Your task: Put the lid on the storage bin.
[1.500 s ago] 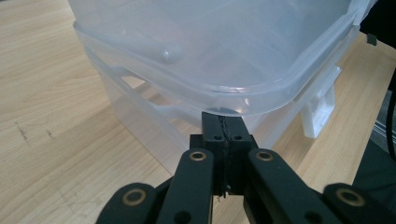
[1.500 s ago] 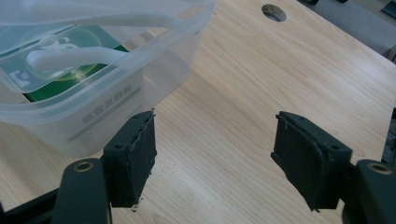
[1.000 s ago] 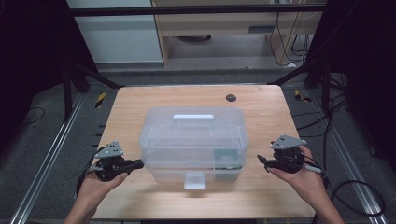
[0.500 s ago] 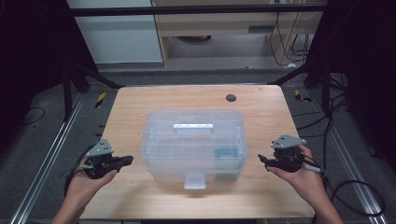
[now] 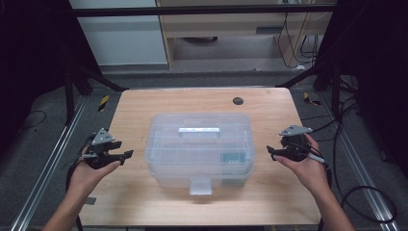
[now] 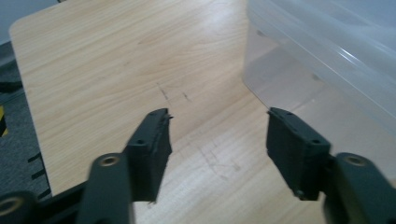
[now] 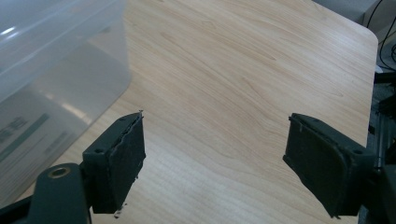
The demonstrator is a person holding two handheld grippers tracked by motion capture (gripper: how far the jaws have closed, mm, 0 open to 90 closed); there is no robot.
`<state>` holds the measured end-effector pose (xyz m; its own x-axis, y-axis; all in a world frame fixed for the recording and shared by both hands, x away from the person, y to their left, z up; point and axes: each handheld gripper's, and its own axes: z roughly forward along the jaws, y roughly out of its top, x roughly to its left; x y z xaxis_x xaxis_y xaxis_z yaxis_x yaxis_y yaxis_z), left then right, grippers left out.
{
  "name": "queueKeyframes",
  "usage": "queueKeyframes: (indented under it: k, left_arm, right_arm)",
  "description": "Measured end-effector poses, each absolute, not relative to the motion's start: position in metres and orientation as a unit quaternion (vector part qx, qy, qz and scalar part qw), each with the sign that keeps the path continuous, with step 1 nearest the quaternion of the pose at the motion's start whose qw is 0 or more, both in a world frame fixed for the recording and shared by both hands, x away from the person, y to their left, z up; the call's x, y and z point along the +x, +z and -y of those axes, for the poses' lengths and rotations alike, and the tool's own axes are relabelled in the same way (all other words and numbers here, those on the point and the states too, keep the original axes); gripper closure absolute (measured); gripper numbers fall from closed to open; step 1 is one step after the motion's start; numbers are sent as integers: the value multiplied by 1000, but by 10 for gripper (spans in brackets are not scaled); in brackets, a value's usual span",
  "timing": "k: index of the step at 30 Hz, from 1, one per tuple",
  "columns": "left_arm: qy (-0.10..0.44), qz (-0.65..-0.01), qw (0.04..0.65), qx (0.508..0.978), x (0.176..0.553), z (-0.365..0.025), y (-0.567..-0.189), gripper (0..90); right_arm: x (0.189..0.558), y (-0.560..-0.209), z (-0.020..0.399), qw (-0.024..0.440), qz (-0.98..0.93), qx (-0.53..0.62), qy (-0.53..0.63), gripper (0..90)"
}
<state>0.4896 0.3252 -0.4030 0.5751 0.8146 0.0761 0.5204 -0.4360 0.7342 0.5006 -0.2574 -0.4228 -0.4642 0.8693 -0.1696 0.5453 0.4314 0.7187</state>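
Observation:
A clear plastic storage box (image 5: 199, 147) with a lid, a top handle and a front latch stands in the middle of the wooden table (image 5: 192, 101). My left gripper (image 5: 126, 155) is held at the box's left side, a short way off it, open with nothing between its jaws. In the left gripper view the box (image 6: 327, 51) rises at the upper right beyond the open gripper (image 6: 217, 144). My right gripper (image 5: 270, 150) hovers just right of the box, open and empty. The right gripper view has the box (image 7: 51, 60) at the left of the open gripper (image 7: 215, 154).
A small dark round hole (image 5: 237, 100) sits in the table near its far edge. Bare wood lies left, right and behind the box. Metal rails (image 5: 43, 168) and cables (image 5: 356, 192) run along the floor on both sides of the table.
My left gripper has drawn back to the left, away from the box's side. The right gripper has stayed where it was.

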Motion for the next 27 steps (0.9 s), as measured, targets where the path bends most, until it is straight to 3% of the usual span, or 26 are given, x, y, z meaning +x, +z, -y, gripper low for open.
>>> queueKeyframes:
  k: [8, 17, 27]
  left_arm:
    - [213, -424, 333, 815, 521, -327, -406, 164]
    - [210, -445, 322, 809, 556, -322, -429, 110]
    - [194, -452, 325, 808, 571, -317, -452, 73]
  right_arm:
    - [527, -431, 263, 253, -779, 489, 299, 136]
    - [563, -439, 264, 243, -746, 535, 313, 132]
    - [584, -452, 259, 242, -742, 549, 299, 135]
